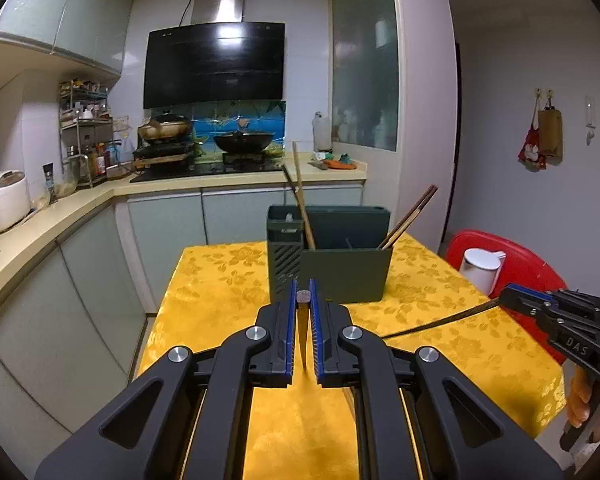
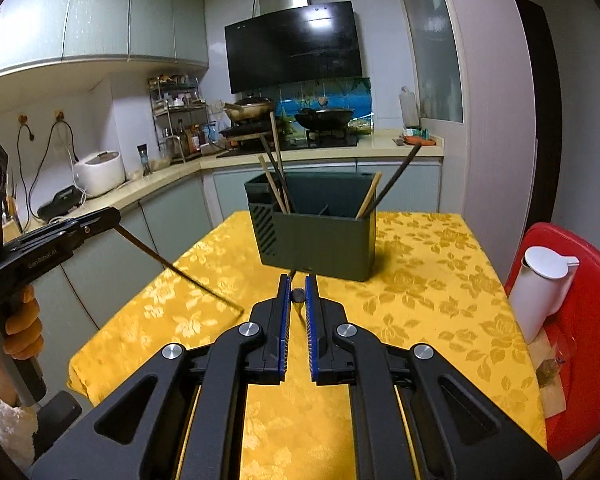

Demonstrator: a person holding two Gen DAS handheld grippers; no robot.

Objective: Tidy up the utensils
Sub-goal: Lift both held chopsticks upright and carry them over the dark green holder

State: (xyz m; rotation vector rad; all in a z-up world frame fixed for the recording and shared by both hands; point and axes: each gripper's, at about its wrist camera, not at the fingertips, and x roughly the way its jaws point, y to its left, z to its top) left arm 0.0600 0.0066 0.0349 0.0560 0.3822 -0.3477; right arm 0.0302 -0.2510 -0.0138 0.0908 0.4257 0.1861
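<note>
Here each gripper clamps one dark chopstick, and each is best read from the other camera. From the right wrist, the left gripper has its jaws closed on a chopstick that slants down to the yellow tabletop, its tip touching or just above the cloth; I cannot tell which. From the left wrist, the right gripper holds a second chopstick that runs low across the tabletop, its far end hidden behind the left gripper's fingers. In its own view each gripper shows only the chopstick's butt end pinched between narrow jaws.

The green holder stands upright on the far half of the tabletop. Its left compartment holds several chopsticks leaning left; the right corner holds two more leaning right. Their lower ends are hidden by the front wall. A white jug sits on a red stool beside the tabletop.
</note>
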